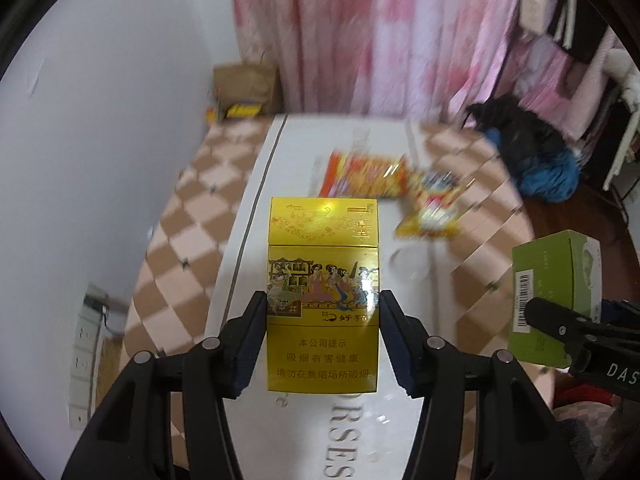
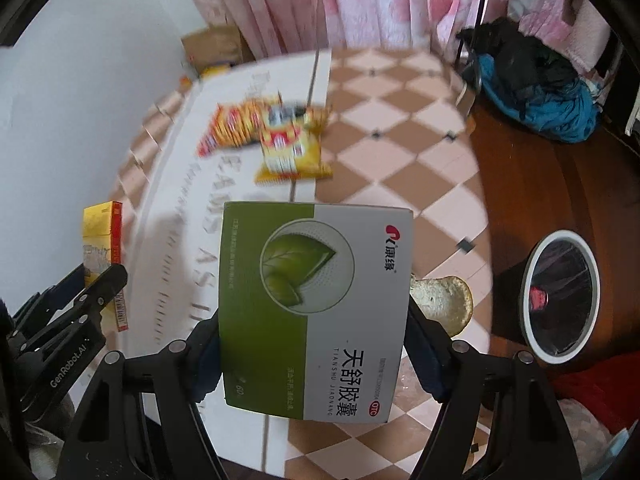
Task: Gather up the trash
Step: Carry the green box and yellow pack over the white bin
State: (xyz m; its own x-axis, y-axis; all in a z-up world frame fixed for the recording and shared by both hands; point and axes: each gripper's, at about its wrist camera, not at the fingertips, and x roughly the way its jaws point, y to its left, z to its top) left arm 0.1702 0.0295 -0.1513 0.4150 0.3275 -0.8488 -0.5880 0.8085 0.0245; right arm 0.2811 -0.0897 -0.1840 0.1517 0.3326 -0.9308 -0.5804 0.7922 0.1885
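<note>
The left tongs (image 1: 323, 320) pinch a glossy yellow cigarette pack (image 1: 322, 292) bearing painted figures. The right tongs (image 2: 314, 354) clamp a green-and-grey medicine box (image 2: 316, 312) with a leaf emblem.

Snack wrappers (image 1: 384, 178) on the table are motion-blurred, their print unreadable.

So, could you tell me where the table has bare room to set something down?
Bare checkered cloth lies right of the snack packets, toward the table's right edge. The white mat is bare left of them. The packets crowd the far middle; a crumpled scrap sits near the right claw.
</note>
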